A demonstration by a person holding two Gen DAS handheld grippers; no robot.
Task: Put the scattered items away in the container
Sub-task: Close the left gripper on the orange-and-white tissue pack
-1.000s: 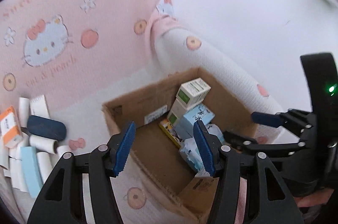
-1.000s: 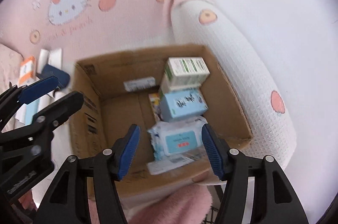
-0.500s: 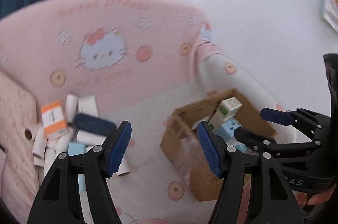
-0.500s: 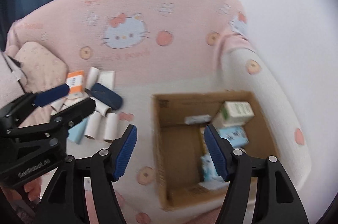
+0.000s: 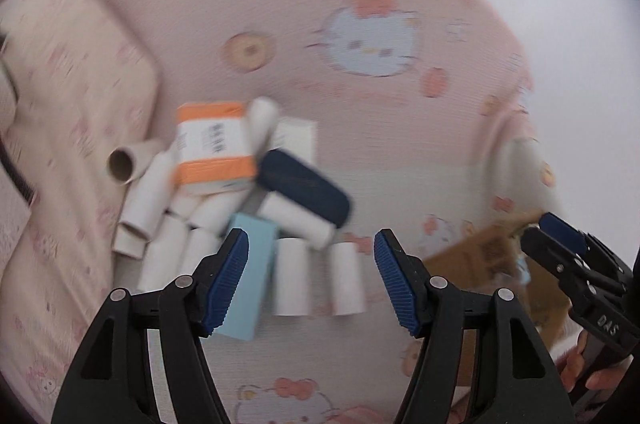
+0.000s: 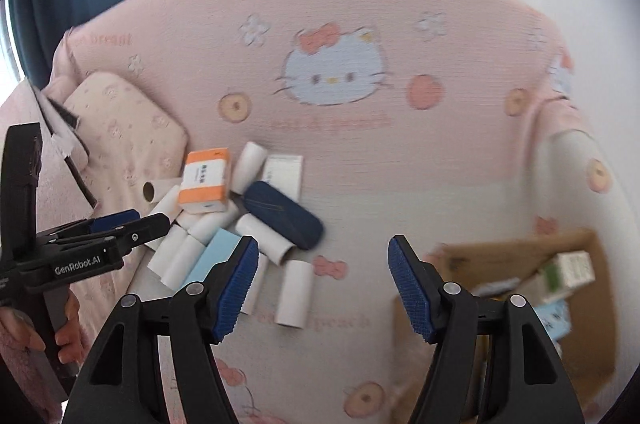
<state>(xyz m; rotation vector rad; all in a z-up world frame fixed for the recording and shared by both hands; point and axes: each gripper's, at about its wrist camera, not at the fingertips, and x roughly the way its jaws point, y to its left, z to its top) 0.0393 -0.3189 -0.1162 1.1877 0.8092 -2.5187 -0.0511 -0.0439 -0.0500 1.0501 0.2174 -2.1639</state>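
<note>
Left gripper (image 5: 311,280) nearest, blue-padded jaws spread wide, empty, above pink cartoon-cat blanket (image 6: 400,160). Right gripper (image 6: 322,284) likewise wide apart, holding nothing. Just beyond left gripper: pale blue rectangular box (image 5: 250,280) and white cardboard tubes (image 5: 294,276) lying side by side. Farther, at 12 o'clock: dark navy oval case (image 5: 306,192) resting across tubes. Behind, at 11 o'clock: orange-and-white carton (image 5: 212,146) atop pile. Brown cardboard box container (image 6: 520,256) at 3 o'clock, well apart from pile, small packages inside. Beige cushion (image 6: 132,128) at far 10 o'clock.
</note>
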